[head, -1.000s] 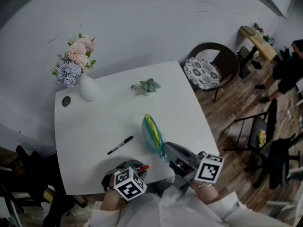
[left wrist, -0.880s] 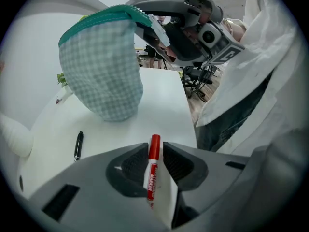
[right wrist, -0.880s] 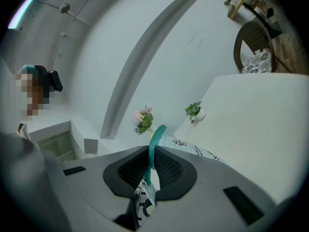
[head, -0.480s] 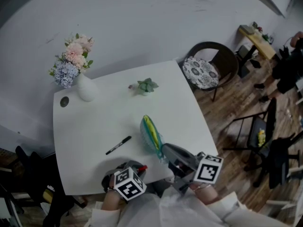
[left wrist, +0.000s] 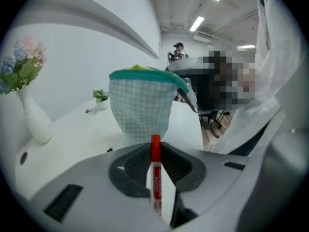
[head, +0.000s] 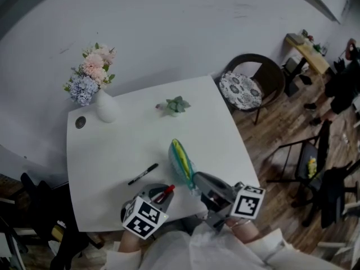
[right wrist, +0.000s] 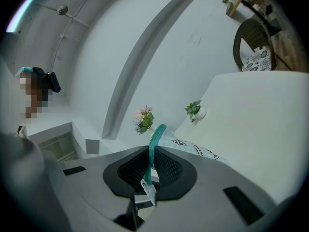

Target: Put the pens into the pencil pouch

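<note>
The left gripper (left wrist: 155, 162) had its jaws clamped on a red-capped white marker (left wrist: 155, 178), held over the near edge of the white square table (head: 118, 145). The right gripper (right wrist: 149, 170) pinched shut on the teal zipper rim of the green-checked fabric pencil pouch (head: 181, 161), which sat mouth-up by that same edge, towards its right corner. A black pen (head: 143, 173) lay flat on the table between the pouch and the left edge.

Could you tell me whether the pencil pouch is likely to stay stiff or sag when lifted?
Probably floppy: the pencil pouch looks like thin checked fabric, and the right gripper pinches only its teal zipper edge. It seems light, since that one edge grip appears enough to keep it upright. Its mouth may sag shut if released.
</note>
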Demonstrator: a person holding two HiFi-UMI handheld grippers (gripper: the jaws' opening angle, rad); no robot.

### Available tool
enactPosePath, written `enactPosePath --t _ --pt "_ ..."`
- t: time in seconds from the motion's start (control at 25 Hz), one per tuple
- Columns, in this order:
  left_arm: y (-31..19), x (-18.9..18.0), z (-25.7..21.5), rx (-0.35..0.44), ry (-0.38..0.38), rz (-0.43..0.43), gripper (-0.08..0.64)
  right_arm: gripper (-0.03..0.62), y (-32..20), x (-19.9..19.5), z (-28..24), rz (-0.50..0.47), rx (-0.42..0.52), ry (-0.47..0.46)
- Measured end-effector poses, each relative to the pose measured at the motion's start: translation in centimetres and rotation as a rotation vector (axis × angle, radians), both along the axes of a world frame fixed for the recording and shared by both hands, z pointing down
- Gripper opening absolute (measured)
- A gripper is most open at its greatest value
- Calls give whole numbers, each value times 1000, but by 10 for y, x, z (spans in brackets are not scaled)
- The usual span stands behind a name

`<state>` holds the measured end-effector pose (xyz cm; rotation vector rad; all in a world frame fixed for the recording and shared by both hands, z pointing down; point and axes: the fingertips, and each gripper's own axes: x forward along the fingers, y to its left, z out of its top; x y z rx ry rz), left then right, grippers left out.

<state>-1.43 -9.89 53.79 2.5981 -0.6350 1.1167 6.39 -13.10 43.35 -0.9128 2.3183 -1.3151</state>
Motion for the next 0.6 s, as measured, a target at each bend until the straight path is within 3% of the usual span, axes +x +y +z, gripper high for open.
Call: enactPosePath --t 0.36,0.6 --pt "-36 2 -71 64 287 -148 66 36 5 -11 -2 -38 0 -7" --pt "-60 -3 -106 152 351 -193 66 37 9 -17 1 -62 -3 13"
